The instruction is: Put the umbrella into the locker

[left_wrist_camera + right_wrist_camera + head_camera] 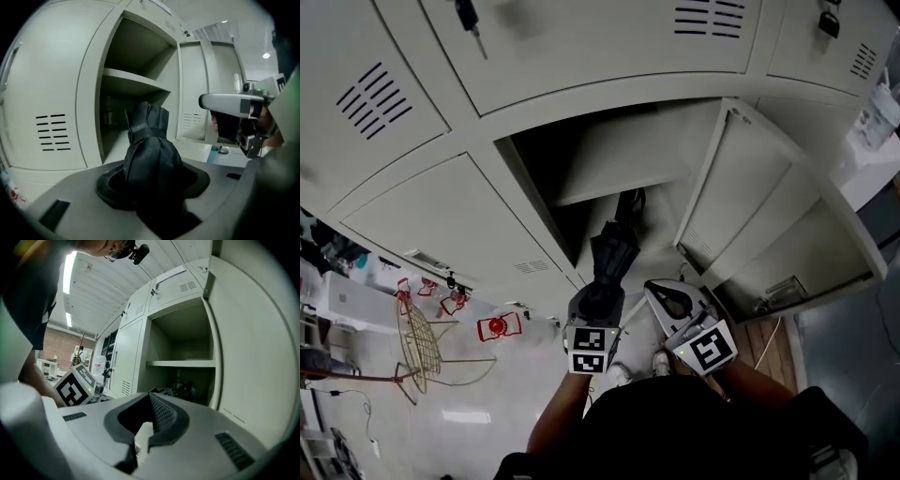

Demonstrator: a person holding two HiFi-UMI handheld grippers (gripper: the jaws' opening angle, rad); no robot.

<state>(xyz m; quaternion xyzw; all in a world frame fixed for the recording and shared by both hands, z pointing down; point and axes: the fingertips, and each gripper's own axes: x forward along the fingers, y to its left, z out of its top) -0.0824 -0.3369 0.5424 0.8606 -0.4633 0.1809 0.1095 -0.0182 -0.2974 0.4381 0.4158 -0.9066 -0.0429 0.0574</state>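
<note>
A folded black umbrella [614,248] [150,150] sticks out of my left gripper [598,298] [152,187], whose jaws are shut on its thick end. Its far end reaches into the open locker [581,202] under the inner shelf [623,155] [133,79]. From the right gripper view the dark tip [183,390] lies inside the lower compartment. My right gripper [661,291] [145,420] hangs close to the right of the left one with nothing between its jaws, which look closed together. It also shows in the left gripper view as the grey right gripper [229,105].
The locker door [750,206] [253,348] stands swung open to the right of the opening. Closed lockers surround it, with keys [469,17] hanging on the upper doors. A wire stand [417,342] and red items [497,326] sit on the floor at left.
</note>
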